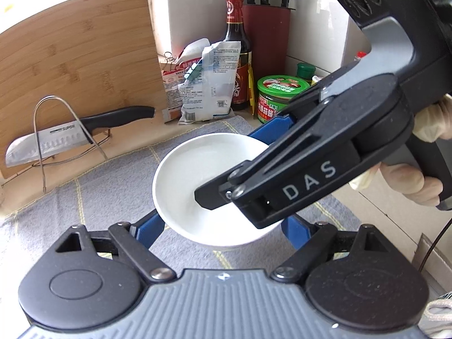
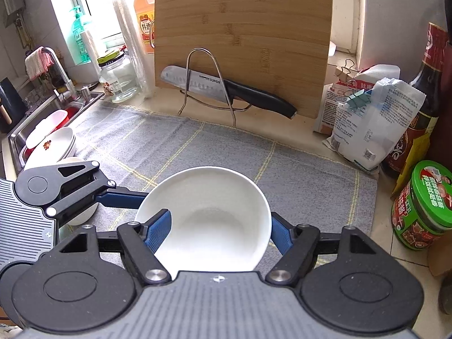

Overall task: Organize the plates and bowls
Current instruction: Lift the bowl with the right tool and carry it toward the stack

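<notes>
The round white bowl (image 2: 209, 220) sits mouth-up, slightly tilted, over the grey checked mat (image 2: 197, 147), in front of the bamboo cutting board (image 2: 243, 36). The right gripper (image 2: 217, 226) pinches its glossy rim between blue ribbed fingers (image 2: 158, 231). The left gripper (image 1: 223, 230) is spread wide, straddling the bowl; contact unclear.

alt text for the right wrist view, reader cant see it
The right gripper grips a white bowl by its rim above a grey mat, with the left gripper beside it. A knife rests against a cutting board behind.
</notes>
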Demonstrator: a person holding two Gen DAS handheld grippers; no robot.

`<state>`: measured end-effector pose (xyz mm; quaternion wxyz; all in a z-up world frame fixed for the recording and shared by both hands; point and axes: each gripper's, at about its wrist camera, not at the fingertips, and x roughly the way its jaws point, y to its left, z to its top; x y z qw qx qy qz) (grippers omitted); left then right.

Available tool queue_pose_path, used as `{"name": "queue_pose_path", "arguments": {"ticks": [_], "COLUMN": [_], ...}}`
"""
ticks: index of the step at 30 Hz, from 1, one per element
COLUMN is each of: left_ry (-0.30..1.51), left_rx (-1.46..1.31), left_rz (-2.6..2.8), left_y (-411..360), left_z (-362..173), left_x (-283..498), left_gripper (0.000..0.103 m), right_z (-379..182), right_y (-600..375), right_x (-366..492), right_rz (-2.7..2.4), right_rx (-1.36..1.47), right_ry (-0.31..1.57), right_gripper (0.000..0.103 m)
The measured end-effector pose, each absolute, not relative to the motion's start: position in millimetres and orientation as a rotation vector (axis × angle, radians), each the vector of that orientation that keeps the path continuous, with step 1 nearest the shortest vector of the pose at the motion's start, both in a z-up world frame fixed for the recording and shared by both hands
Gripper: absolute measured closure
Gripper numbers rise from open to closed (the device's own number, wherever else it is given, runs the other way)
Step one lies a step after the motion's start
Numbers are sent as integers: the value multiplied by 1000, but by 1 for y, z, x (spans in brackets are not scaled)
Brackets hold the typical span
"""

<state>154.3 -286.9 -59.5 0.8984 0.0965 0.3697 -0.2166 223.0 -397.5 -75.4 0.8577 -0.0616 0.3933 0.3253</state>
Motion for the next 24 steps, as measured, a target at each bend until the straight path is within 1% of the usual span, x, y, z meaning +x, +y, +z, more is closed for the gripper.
{"name": "queue_pose_path", "arguments": {"ticks": [10,24], "left_ry": [776,771], "left_rx": [191,145], "left_rz": [-427,-275], "left_y": [-233,-158], "left_z": [-44,-30], "left_x": [122,96], "left_gripper": [14,14], "right_z": [-63,-43], "right_y": [-342,-251], "right_x": [189,175], "right_rz": [703,830], "right_rx": [-142,-212], "right_ry": [810,755], "right_gripper": [24,24]}}
